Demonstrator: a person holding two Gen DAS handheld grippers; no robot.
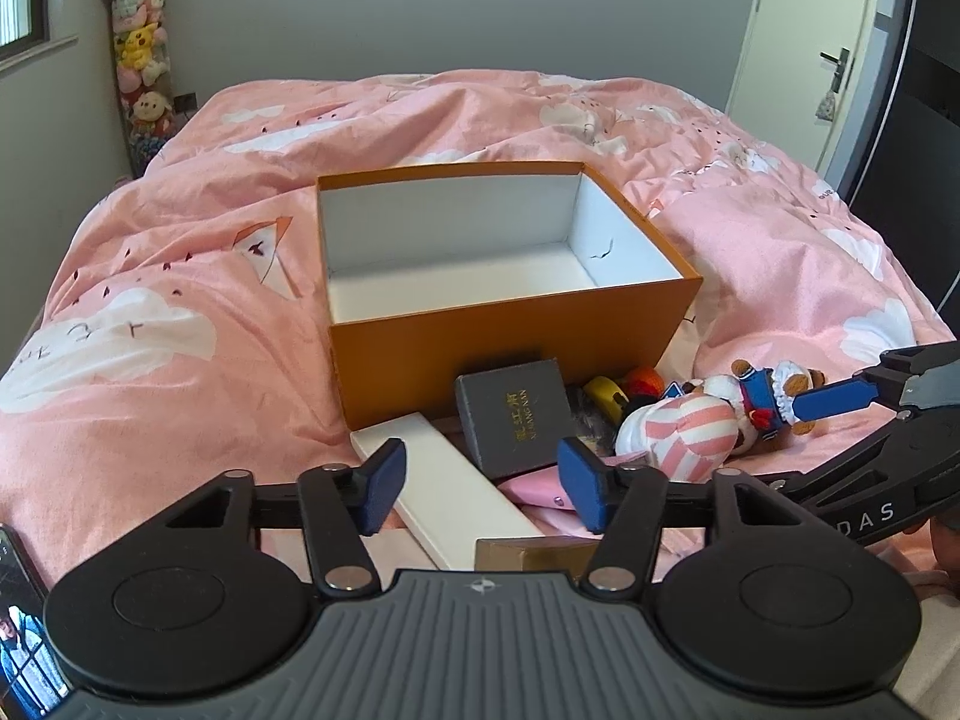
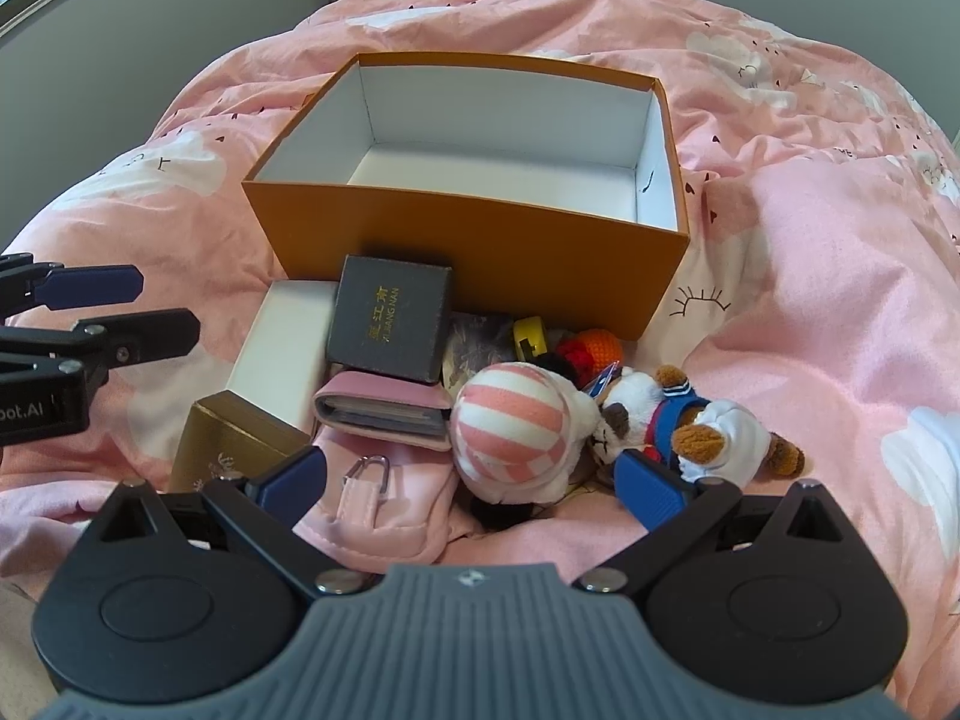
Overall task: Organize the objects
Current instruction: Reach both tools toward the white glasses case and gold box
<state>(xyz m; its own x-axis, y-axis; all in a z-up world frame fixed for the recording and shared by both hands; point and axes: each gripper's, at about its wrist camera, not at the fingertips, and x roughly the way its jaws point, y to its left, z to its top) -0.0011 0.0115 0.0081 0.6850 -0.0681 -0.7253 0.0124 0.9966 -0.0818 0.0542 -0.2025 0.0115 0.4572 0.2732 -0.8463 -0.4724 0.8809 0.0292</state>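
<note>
An open orange box [image 1: 504,354] [image 2: 480,252] with a white inside sits on the pink bed, nothing in it. In front of it lies a pile: a dark grey box [image 1: 519,420] [image 2: 390,318], a long white box [image 1: 444,498] [image 2: 282,348], a gold box [image 2: 228,450], a pink wallet [image 2: 384,408], a pink pouch [image 2: 384,510], a striped plush [image 1: 684,432] [image 2: 516,432] and a sailor plush [image 2: 678,426]. My left gripper [image 1: 480,486] is open over the white and grey boxes. My right gripper [image 2: 468,492] is open, its fingers either side of the striped plush.
A yellow tape measure [image 2: 528,336] and an orange crocheted ball [image 2: 594,348] lie against the box front. The pink duvet [image 1: 180,300] covers the bed. A net of plush toys [image 1: 141,60] hangs in the far left corner. A door [image 1: 828,60] is at the right.
</note>
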